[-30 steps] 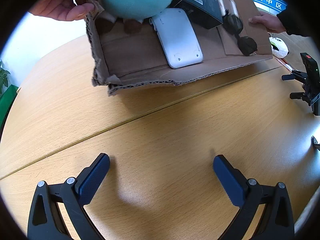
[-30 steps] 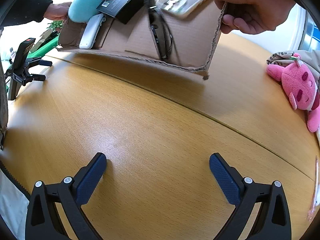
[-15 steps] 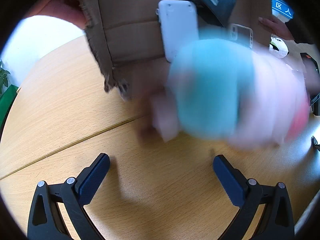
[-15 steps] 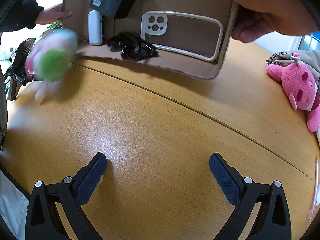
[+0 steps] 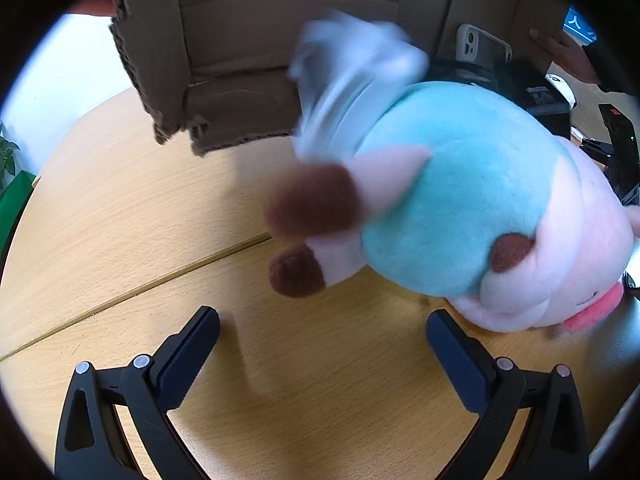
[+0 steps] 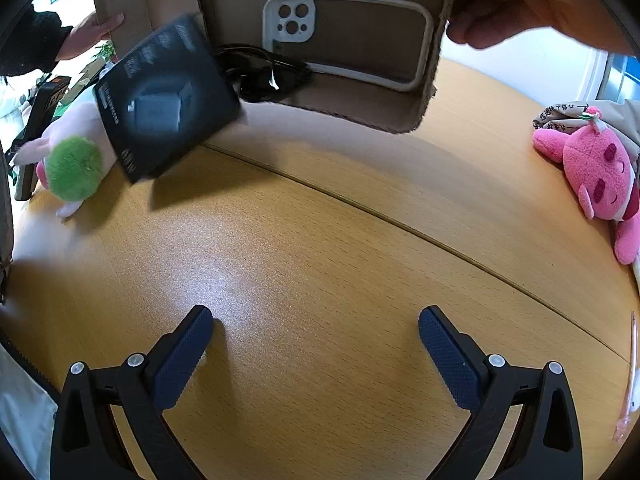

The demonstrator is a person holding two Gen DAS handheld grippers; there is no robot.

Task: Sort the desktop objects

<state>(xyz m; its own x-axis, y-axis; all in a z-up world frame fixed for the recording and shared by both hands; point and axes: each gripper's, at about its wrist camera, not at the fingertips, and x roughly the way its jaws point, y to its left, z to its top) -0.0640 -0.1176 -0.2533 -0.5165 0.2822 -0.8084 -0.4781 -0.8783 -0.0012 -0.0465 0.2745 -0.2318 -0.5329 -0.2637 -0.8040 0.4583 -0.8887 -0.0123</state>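
**Cardboard tipped above the surface, both tools empty**

Your left hand-held gripper (image 5: 322,344) stands with its jaws wide apart, holding nothing, low in the frame. Only its view shows the teal and pink plush toy (image 5: 472,208) at close range, filling the right half of the frame on the wooden surface (image 5: 132,216), and a blurred white object (image 5: 352,80) just above it.

Your right hand-held gripper (image 6: 316,344) is likewise spread and empty. Its view alone shows the black box (image 6: 164,100), blurred, at upper left against the plush toy, the clear phone case (image 6: 348,36) and the dark sunglasses (image 6: 264,72) on the tilted cardboard sheet (image 6: 360,104), a hand (image 6: 532,12) gripping its right edge, and a pink plush (image 6: 596,168) at the right edge.

The centre of the surface before both tools lies bare; a seam crosses it.
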